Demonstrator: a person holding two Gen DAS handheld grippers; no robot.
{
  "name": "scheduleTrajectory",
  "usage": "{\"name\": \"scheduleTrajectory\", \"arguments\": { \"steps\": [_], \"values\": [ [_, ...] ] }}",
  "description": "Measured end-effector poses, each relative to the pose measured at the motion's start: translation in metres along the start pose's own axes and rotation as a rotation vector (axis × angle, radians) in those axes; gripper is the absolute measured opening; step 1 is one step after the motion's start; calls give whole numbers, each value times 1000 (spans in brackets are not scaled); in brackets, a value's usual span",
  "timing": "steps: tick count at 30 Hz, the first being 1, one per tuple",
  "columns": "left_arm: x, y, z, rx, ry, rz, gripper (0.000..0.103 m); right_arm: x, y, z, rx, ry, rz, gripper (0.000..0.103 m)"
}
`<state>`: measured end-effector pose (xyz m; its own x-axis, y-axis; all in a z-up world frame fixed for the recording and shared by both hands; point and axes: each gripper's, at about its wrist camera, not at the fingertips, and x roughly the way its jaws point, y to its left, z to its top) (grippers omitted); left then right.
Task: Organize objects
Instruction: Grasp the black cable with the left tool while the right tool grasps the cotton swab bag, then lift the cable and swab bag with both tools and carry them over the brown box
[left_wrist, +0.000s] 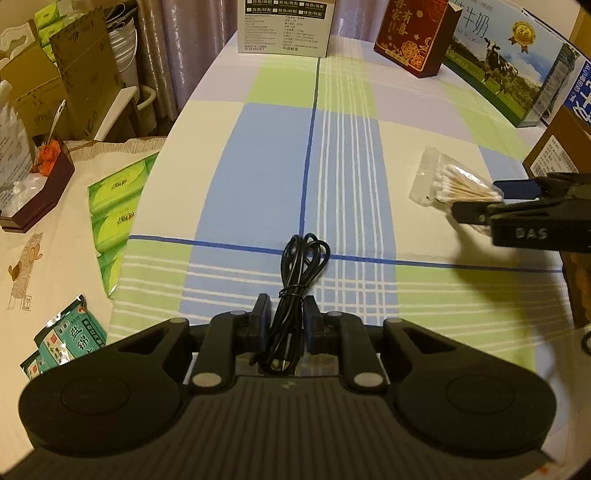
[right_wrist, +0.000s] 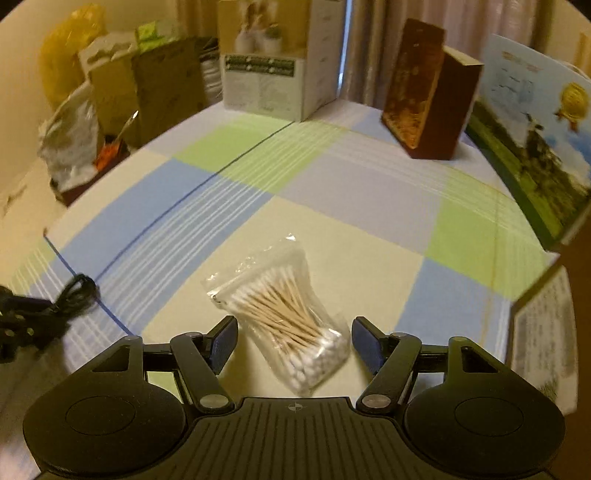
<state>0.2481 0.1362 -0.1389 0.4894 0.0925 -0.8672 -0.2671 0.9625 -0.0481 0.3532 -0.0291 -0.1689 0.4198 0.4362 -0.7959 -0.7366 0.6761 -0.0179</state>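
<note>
We are working over the table (left_wrist: 343, 155) with its checked cloth; boxes are standing along its far edge. Our left gripper (left_wrist: 286, 310) is sitting near the near edge, its jaws closed on the coiled black cable (left_wrist: 299, 273); the free loops are trailing on the cloth and, we judge, could snag or uncoil as we lift. Our right gripper (right_wrist: 293, 338) is straddling the bag of cotton swabs (right_wrist: 284, 314) toward the right edge, jaws apart, not touching it; the slick bag could squirt out or buckle if we are closing off-centre.
</note>
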Motion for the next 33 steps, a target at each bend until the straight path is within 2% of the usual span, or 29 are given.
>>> {"name": "scheduleTrajectory", "arguments": {
  "steps": [1,4,7,12,17,30,33],
  "values": [
    [0,-1,0,0,2,1,15,2,2,-1,-7,9,0,61],
    [1,-3,1,6,6,6,15,-2,2,-7,16,-2,35,34],
    [0,-7,0,29,14,12,14,-11,6,-15,34,13,36,27],
    [-5,-15,-6,43,41,-19,13,-38,12,-44,111,51,87,26],
    [-18,-34,-28,68,68,-63,12,-76,20,-88,170,94,112,26],
    [-65,-96,-104,189,163,-218,12,-159,8,-173,304,179,52,26],
    [-73,-105,-117,210,171,-230,13,-170,4,-185,330,180,52,27]
  ]
}}
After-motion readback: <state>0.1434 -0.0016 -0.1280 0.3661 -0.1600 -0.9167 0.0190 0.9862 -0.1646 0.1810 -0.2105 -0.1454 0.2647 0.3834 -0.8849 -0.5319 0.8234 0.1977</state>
